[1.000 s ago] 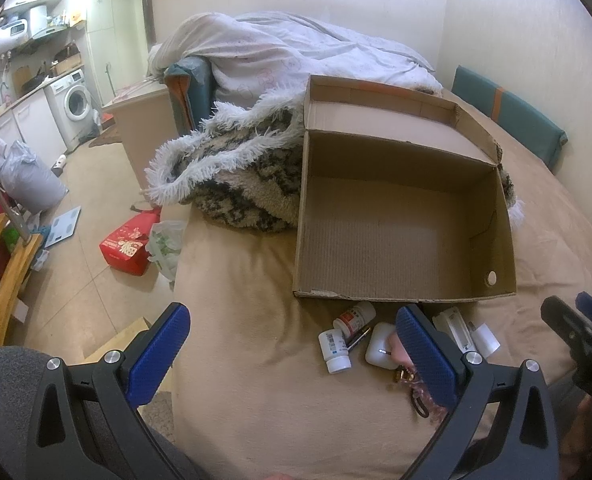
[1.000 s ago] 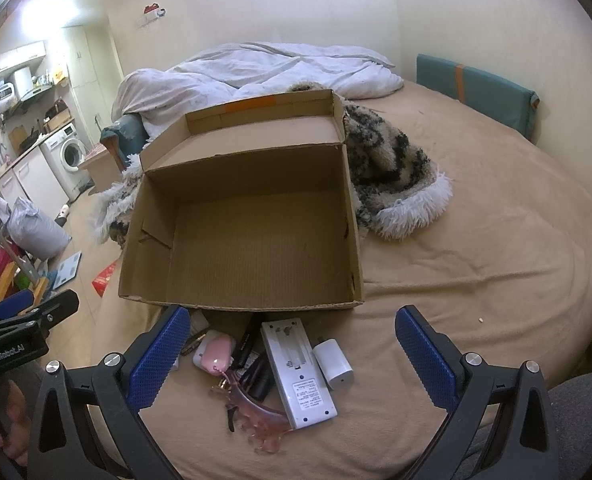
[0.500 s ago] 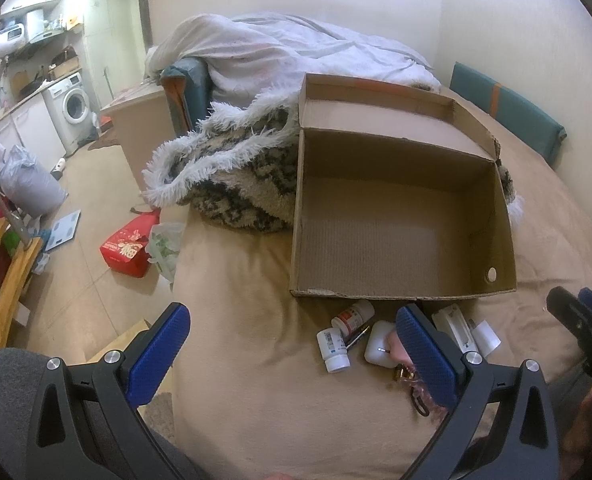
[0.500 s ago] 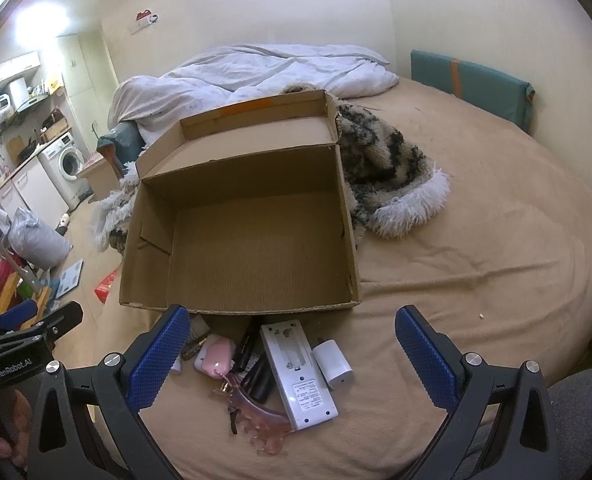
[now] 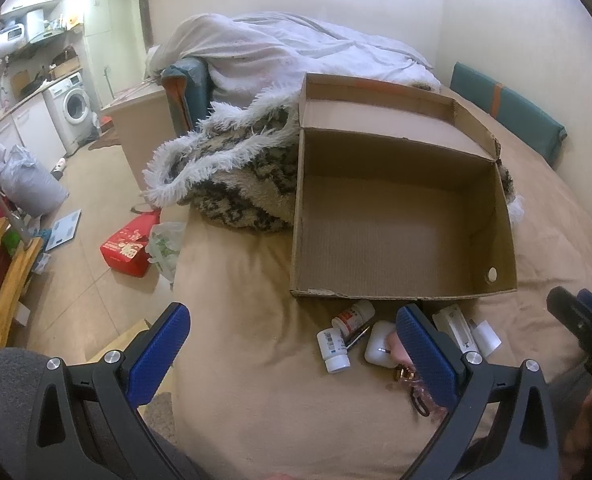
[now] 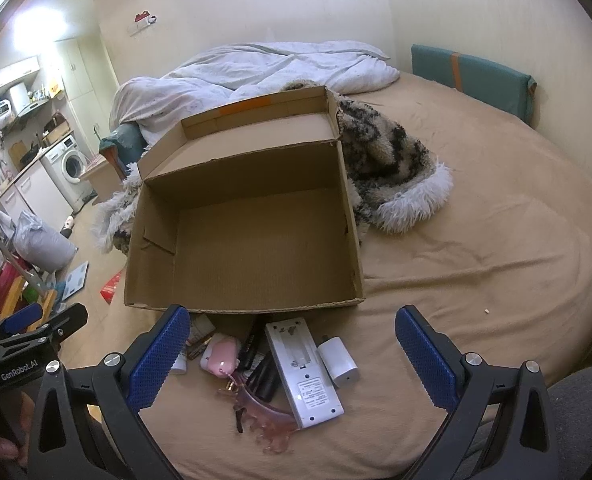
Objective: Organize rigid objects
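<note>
Nothing had yet gone into the cardboard box (image 6: 256,248), which sat open and bare at the centre of both views on the tan bed (image 6: 475,280), so the sorting appeared to be at its very start. Both pairs of tongs hung spread wide and held nothing: the left tongs (image 5: 292,354) low in their own frame, the right tongs (image 6: 292,354) likewise. The clutter lay just below the box's near wall: a white remote (image 6: 301,368), a white charger (image 6: 337,362), a pink case (image 6: 222,354) and a pink hair claw (image 6: 268,420), with two pill bottles (image 5: 335,350) showing in the left view. The next move probably called for lowering one pair onto a single piece, the charger or remote looking easiest. The dark sticks under the remote were hard to identify, and the left view's blue finger hid part of the pile.
</note>
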`<state>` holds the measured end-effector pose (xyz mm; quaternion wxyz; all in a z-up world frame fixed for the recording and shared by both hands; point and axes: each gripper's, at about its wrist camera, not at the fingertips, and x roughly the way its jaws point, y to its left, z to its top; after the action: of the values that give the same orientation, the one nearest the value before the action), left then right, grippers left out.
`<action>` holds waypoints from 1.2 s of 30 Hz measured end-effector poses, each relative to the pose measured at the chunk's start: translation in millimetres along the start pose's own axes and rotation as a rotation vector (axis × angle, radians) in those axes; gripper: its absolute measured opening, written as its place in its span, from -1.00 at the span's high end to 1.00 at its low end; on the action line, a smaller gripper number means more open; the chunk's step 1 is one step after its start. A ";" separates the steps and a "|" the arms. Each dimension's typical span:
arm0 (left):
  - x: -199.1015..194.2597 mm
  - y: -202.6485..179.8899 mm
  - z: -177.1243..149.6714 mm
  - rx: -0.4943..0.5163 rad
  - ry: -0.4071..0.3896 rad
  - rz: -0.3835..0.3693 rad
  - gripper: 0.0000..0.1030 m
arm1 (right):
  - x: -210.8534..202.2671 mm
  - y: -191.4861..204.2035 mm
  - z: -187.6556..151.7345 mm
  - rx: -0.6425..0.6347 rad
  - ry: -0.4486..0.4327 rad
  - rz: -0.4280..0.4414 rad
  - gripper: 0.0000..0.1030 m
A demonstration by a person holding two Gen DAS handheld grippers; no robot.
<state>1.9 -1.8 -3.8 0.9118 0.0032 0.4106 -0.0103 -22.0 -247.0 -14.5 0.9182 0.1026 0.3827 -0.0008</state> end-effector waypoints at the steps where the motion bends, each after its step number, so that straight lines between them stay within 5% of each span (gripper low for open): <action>1: -0.1 0.4 -0.2 -0.002 0.000 0.000 -0.99 | -0.6 0.8 -0.4 -0.001 0.000 0.000 -1.00; 24: -1.9 17.5 23.2 -0.031 0.041 0.014 -0.99 | -2.3 4.2 10.8 -0.038 0.023 0.033 -1.00; 36: 50.3 31.2 36.5 -0.034 0.226 0.026 -0.99 | 55.6 -27.2 23.7 0.066 0.288 0.114 -1.00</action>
<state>63.2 28.1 -17.3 0.8596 -0.0056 0.5108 0.0091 31.8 -273.8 -42.4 0.8485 0.1533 0.5036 0.0535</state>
